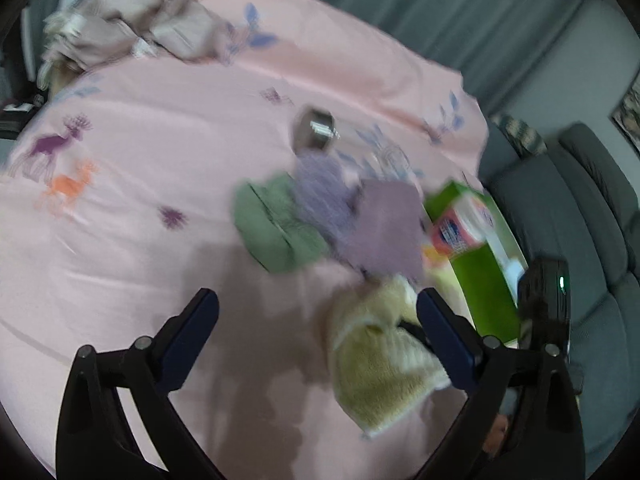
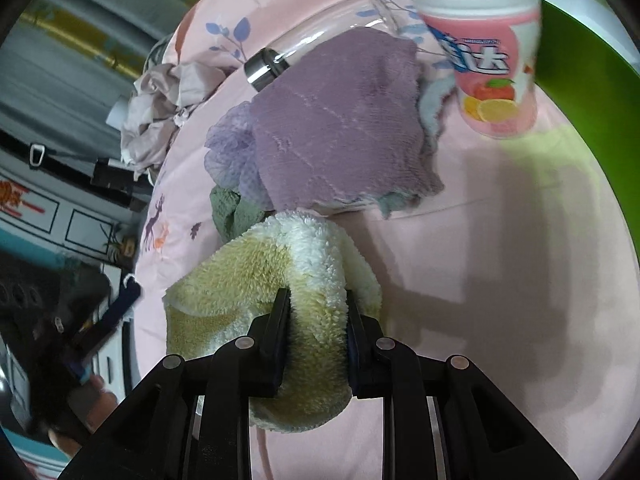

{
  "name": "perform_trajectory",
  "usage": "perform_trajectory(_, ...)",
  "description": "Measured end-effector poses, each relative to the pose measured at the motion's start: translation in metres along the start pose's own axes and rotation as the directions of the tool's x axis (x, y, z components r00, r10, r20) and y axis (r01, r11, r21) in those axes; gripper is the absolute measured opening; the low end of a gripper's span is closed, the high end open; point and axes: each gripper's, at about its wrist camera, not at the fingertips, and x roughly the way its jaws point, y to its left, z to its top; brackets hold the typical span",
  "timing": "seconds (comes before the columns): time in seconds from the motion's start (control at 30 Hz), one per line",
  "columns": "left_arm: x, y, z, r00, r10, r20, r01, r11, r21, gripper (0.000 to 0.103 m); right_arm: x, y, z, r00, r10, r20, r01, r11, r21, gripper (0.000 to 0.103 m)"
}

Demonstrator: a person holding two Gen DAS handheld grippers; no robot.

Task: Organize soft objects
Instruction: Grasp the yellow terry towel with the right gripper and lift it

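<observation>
My right gripper (image 2: 315, 300) is shut on a fluffy yellow-and-white towel (image 2: 276, 280) and holds it above the pink bedsheet (image 2: 500, 320). The same towel (image 1: 380, 360) hangs just left of my left gripper's right finger. My left gripper (image 1: 316, 304) is open and empty. Beyond lie a mauve cloth (image 2: 340, 120) (image 1: 384, 228), a lilac mesh puff (image 2: 232, 148) (image 1: 320, 188) and a green cloth (image 2: 230, 212) (image 1: 276, 228), bunched together.
A clear glass bottle with a steel cap (image 2: 320, 36) (image 1: 316, 128) lies behind the cloths. A pink plastic jar (image 2: 484, 44) (image 1: 460, 228) stands by a green box (image 2: 580, 80) (image 1: 480, 276). Crumpled beige clothing (image 1: 132, 24) lies far left. A grey sofa (image 1: 580, 208) is at the right.
</observation>
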Motion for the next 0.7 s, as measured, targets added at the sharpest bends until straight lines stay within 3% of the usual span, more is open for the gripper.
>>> perform_trajectory(0.17, 0.023, -0.025, -0.017, 0.996, -0.018, -0.085, 0.024, 0.997, 0.077, 0.084, -0.005, -0.01, 0.0, 1.0, 0.02, -0.01, -0.02, 0.999, 0.029, 0.022)
perform_trajectory(0.27, 0.045, -0.032, -0.029, 0.989, 0.019, -0.149, -0.003, 0.995, 0.103, 0.07, -0.007, -0.008, 0.0, 1.0, 0.005, -0.017, -0.005, 1.0, 0.026, 0.025)
perform_trajectory(0.4, 0.057, -0.032, -0.036, 0.983, 0.009, -0.186, 0.009, 0.996, 0.093, 0.065, -0.011, -0.01, 0.0, 0.998, -0.055, -0.024, 0.056, 0.998, 0.031, 0.039)
perform_trajectory(0.5, 0.058, -0.035, -0.038, 0.985, 0.004, -0.173, 0.016, 0.993, 0.113, 0.064, -0.018, -0.014, 0.0, 0.998, -0.052, -0.027, 0.053, 0.998, 0.037, 0.042)
perform_trajectory(0.7, 0.061, -0.037, -0.041, 0.983, -0.006, -0.185, 0.027, 0.993, 0.113, 0.057, -0.039, -0.008, -0.003, 1.0, -0.007, 0.008, 0.006, 1.0, 0.017, 0.071)
